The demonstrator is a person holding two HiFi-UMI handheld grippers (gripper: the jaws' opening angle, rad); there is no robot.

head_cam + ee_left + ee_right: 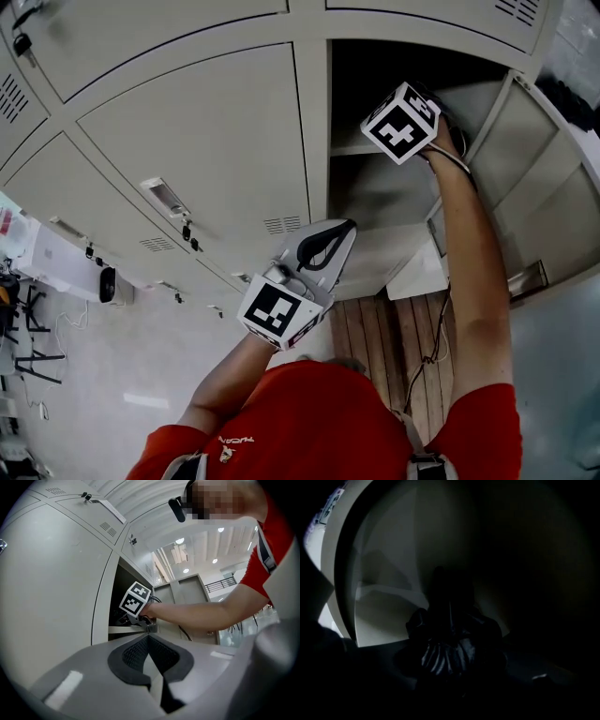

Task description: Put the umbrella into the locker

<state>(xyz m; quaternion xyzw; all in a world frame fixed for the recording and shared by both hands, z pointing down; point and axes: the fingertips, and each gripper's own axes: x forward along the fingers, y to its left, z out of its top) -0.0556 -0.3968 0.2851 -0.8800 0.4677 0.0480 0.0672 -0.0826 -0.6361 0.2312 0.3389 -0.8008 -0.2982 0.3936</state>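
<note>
The right gripper reaches into the open compartment of the grey metal locker, upper right of the head view, probably to lay its load inside. The black folded fabric umbrella sits clamped between its half-closed jaws, already within the dark compartment. The left gripper, lower centre, has its jaws together on nothing.

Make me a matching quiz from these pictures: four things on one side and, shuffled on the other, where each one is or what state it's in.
Things
1. left gripper
2. right gripper
3. black folded umbrella
4. rightmost grey metal locker door

Places or states
A. swung open beside the compartment
B. jaws together, holding nothing
C. reaching into that compartment
D. gripped inside that dark compartment

Pairs: 1-B, 2-C, 3-D, 4-A
</note>
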